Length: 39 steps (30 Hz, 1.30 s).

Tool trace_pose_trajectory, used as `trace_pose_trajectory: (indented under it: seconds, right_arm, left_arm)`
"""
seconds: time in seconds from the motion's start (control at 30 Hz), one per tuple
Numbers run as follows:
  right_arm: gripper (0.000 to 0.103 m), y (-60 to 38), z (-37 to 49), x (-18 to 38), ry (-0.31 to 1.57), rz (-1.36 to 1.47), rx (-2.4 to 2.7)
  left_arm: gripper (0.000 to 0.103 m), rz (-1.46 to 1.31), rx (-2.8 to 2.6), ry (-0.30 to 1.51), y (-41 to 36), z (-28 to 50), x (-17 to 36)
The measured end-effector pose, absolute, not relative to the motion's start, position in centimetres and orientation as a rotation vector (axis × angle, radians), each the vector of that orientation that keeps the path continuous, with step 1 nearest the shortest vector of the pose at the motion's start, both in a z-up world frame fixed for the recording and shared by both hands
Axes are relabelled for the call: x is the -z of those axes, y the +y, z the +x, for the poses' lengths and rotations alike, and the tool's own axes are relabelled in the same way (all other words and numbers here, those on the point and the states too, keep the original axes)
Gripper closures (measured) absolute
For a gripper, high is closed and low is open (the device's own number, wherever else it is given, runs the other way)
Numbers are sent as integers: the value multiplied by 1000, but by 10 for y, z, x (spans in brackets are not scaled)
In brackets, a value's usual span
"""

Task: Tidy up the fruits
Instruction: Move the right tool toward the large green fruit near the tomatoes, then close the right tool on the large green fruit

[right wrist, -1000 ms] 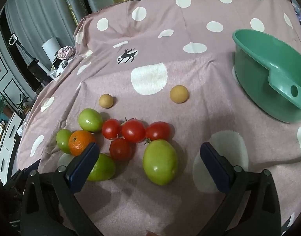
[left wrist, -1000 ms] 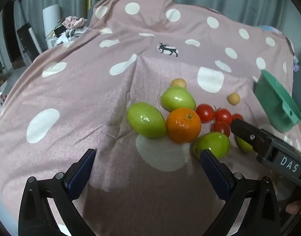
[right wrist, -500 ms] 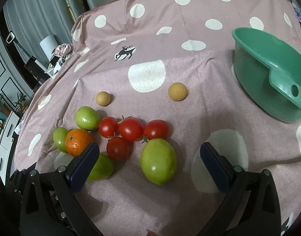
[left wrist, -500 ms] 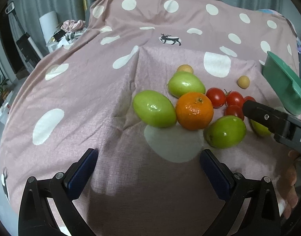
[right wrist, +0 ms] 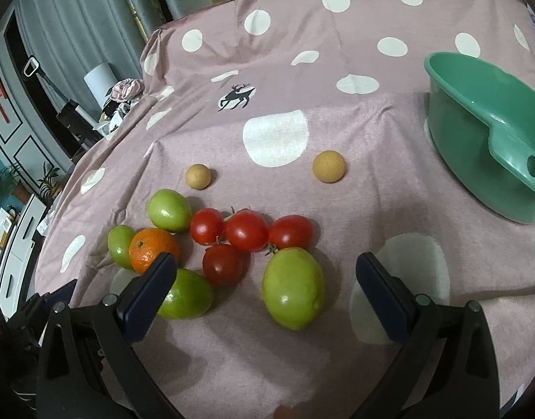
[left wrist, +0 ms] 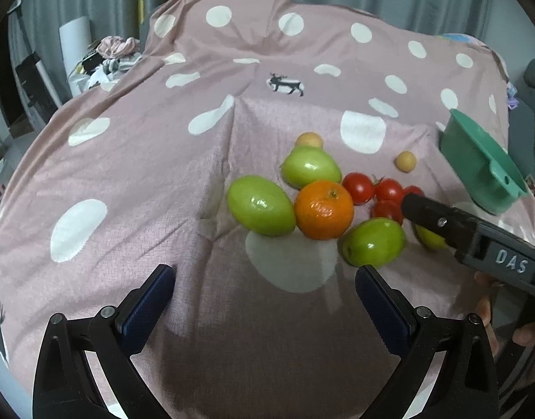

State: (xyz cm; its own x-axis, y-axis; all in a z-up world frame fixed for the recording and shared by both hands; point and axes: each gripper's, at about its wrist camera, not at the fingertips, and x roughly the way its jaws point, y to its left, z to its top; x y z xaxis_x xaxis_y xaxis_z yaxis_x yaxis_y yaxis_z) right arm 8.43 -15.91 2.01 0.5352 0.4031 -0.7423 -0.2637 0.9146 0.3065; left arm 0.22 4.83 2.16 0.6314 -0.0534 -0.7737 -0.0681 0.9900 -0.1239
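Right gripper (right wrist: 264, 289): jaws held apart, nothing clamped; large green fruit (right wrist: 292, 288) lies between the fingers
Left gripper (left wrist: 264, 300): jaws apart; orange (left wrist: 324, 209) ahead
Handling: green fruit judged firm, smooth, liable to roll; best taken across its middle
Bowl (right wrist: 452, 104): ahead, right

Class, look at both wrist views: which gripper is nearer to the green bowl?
Right. The right gripper sits open just left of the green bowl; the left gripper, also open, is beyond the fruit pile.

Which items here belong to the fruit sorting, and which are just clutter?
Job: green fruits, orange, tomatoes, two small tan fruits, green bowl, both open grippers.

Clutter: white roll, crumpled clothes, plants.
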Motion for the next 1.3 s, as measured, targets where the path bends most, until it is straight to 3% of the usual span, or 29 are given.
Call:
trace_pose_trajectory:
  seconds: [0.23, 0.57, 0.63, 0.73, 0.8, 0.83, 0.9, 0.97, 1.1, 1.3]
  right_arm:
    - [0, -153, 71, -32, 924, 108, -451]
    - [3, -135, 23, -53, 792, -238, -499]
    - [6, -132, 18, -49, 783, -290, -541]
    - [25, -131, 23, -46, 786, -288, -607]
    - [37, -131, 29, -44, 777, -254, -649]
    - [38, -130, 31, -43, 765, -242, -673]
    - [43, -127, 35, -41, 758, -236, -702]
    - [44, -123, 41, -34, 792, -239, -709]
    - [57, -115, 46, -27, 843, -229, -737]
    - [55, -103, 57, -22, 888, -218, -713]
  left_arm:
    - [0, -150, 45, 822, 50, -6, -40]
    - [0, -235, 146, 765, 60, -16, -62]
    - [0, -250, 214, 766, 56, -10, -64]
    - [1, -247, 324, 788, 39, 5, -61]
    - [11, -254, 361, 815, 30, 14, -55]
    - [21, -259, 367, 828, 26, 17, -52]
    - [29, -266, 413, 860, 18, 26, -44]
    - [30, -252, 460, 889, 11, 32, -39]
    - [31, -249, 474, 903, 12, 37, -30]
    - [31, -283, 526, 914, 15, 47, -27]
